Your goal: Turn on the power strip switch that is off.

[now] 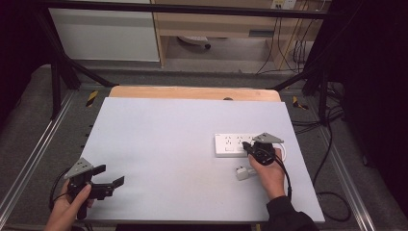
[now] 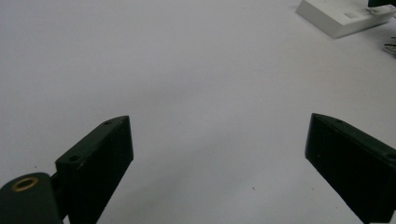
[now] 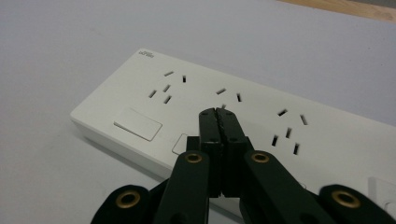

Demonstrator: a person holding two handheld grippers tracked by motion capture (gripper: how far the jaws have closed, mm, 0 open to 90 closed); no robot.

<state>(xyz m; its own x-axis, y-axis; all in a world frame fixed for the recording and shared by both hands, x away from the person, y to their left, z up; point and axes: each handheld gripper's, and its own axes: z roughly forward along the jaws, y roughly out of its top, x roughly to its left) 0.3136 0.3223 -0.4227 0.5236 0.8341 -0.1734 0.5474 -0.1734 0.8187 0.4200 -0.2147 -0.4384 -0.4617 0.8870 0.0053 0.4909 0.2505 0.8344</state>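
Observation:
A white power strip [image 1: 230,145] lies flat on the right side of the grey mat [image 1: 168,139]. My right gripper [image 1: 248,146] hangs over its middle, jaws pressed together with nothing between them. In the right gripper view the closed tips [image 3: 218,112] stand just above the strip [image 3: 140,93] between two groups of sockets, beside a flat rocker switch [image 3: 137,124]; whether they touch the strip I cannot tell. A small white plug [image 1: 242,173] lies on the mat just in front of the strip, by the right hand. My left gripper [image 1: 109,175] rests at the mat's near left corner, open and empty [image 2: 219,126].
The strip's end [image 2: 336,18] is at the far upper right in the left gripper view. A wooden table edge [image 1: 192,92] runs behind the mat. Metal frame rails [image 1: 29,163] flank the table, and cables [image 1: 332,192] trail on the floor at the right.

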